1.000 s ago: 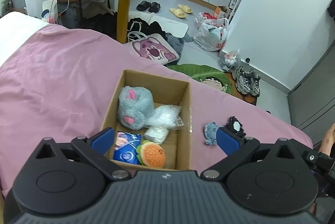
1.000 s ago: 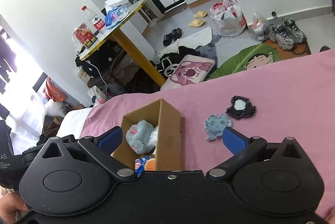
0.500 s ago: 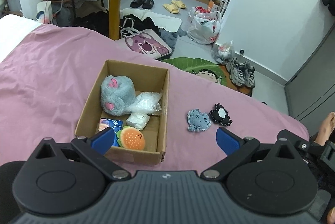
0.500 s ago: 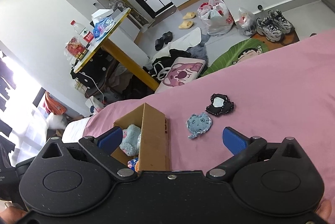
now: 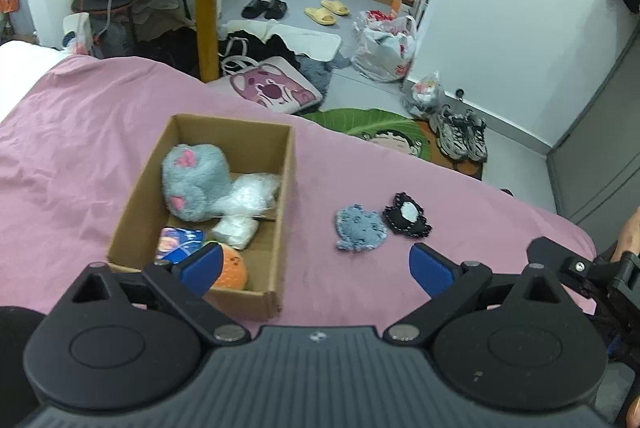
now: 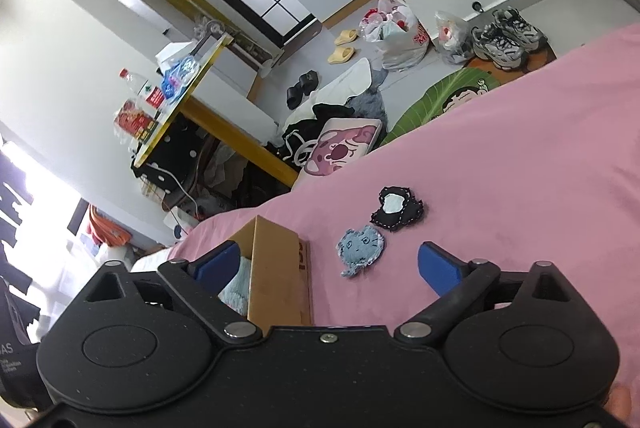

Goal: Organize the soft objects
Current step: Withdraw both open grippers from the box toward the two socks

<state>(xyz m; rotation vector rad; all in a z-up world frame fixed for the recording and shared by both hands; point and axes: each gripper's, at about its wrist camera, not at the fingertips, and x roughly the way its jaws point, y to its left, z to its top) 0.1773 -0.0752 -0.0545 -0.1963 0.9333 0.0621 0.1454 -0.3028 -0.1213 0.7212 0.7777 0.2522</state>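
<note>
Bare pink bedspread [image 5: 100,131] surrounds the cardboard box [image 5: 280,224]. Both the left gripper [image 5: 316,268] and right gripper [image 6: 328,264] stand spread, empty; the blue patch [image 6: 361,246] lies ahead between the right fingers, beside the black patch [image 6: 396,208]

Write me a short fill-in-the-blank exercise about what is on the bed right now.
1. The grey plush toy lies inside the ____.
2. The blue patch and the black patch lie outside it on the ____ sheet.
3. Both the left gripper and the right gripper are ____ and hold nothing.
4. The patch nearer the cardboard box is the ____ one.

Missing words: box; pink; open; blue
</note>
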